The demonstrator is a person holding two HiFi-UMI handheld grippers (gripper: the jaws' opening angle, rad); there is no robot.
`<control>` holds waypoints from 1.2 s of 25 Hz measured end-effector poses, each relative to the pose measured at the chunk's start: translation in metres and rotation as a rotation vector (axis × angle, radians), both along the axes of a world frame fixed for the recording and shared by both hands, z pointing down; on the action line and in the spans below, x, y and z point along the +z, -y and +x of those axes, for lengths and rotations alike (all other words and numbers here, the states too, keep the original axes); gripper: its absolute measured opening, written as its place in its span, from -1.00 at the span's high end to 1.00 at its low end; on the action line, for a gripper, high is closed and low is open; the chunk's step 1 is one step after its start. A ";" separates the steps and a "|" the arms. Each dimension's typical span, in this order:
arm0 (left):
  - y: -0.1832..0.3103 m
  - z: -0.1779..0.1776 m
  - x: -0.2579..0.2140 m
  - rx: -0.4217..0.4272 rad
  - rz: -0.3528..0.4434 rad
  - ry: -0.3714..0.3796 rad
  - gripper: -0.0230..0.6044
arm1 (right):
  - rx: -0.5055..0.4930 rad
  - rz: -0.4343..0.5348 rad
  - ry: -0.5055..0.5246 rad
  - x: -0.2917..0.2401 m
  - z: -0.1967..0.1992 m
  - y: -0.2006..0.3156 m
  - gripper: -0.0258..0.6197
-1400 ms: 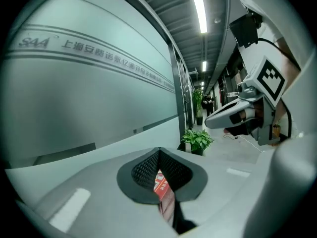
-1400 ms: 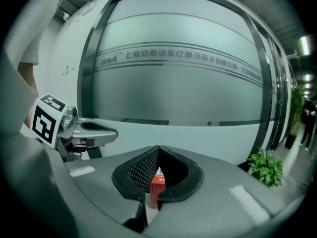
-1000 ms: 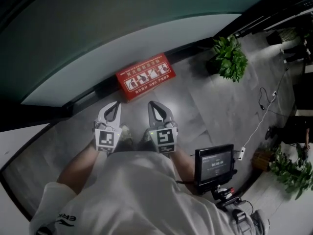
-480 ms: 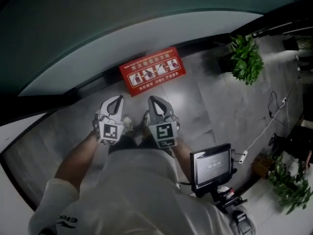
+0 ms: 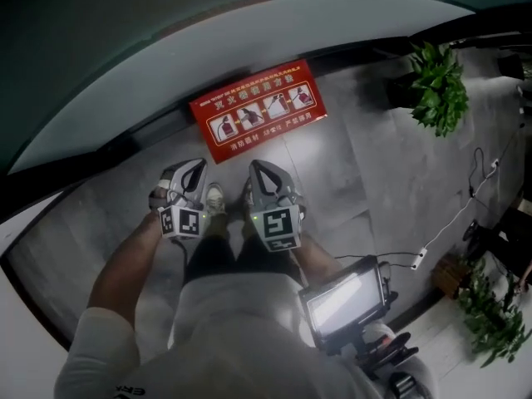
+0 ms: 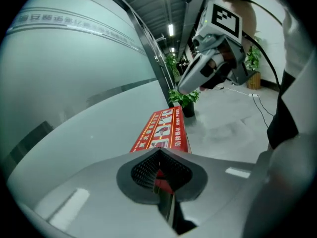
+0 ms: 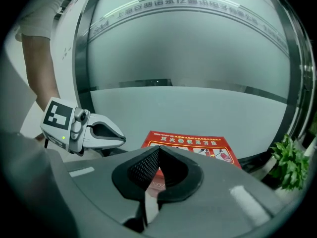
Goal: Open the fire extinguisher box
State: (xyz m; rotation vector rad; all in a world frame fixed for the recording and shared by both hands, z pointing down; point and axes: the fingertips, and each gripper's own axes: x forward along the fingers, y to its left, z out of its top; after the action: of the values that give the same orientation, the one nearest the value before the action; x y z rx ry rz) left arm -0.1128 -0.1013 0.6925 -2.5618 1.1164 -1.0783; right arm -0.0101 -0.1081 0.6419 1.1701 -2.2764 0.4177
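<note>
The red fire extinguisher box (image 5: 258,110) sits on the grey floor (image 5: 357,165), tight against the foot of the frosted glass wall (image 5: 166,48), with its printed lid lying flat and shut. Both grippers hang side by side on the person's side of the box, near it but clear of it. The left gripper (image 5: 198,166) has its jaws pressed together on nothing, and the right gripper (image 5: 256,167) is likewise closed and empty. A potted plant (image 5: 438,86) stands to the box's right.

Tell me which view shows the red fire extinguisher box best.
The head view: the fire extinguisher box lies whole, top unobstructed. The left gripper view foreshortens it; the right gripper view shows more; in both, jaws hide its near edge.
</note>
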 end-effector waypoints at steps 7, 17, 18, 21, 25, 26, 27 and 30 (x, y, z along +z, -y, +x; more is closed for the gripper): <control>0.003 0.006 0.048 0.084 0.006 0.082 0.70 | -0.007 -0.035 0.000 0.046 0.000 0.007 0.88; -0.004 0.013 0.075 0.259 0.130 0.188 0.29 | 0.021 -0.073 0.012 0.074 0.002 0.009 0.88; -0.003 0.013 0.075 0.268 0.134 0.188 0.27 | 0.026 -0.076 0.013 0.074 0.003 0.009 0.88; -0.004 0.014 0.074 0.315 0.135 0.179 0.23 | 0.041 -0.083 0.014 0.077 0.004 0.009 0.88; -0.014 0.014 0.081 0.410 0.099 0.183 -0.03 | 0.048 -0.090 0.012 0.082 0.004 0.007 0.88; -0.014 0.014 0.083 0.420 0.101 0.190 -0.03 | 0.051 -0.091 0.011 0.082 0.004 0.007 0.88; -0.013 0.014 0.085 0.425 0.105 0.199 -0.03 | 0.053 -0.092 0.011 0.083 0.003 0.007 0.88; -0.005 0.019 0.090 0.434 0.134 0.230 -0.03 | 0.058 -0.094 0.010 0.084 0.003 0.007 0.88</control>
State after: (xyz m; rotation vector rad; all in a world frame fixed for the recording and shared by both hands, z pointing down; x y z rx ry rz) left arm -0.0941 -0.0961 0.7829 -2.3449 0.5237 -1.1019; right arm -0.0072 -0.1147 0.7262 1.1916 -2.2101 0.5475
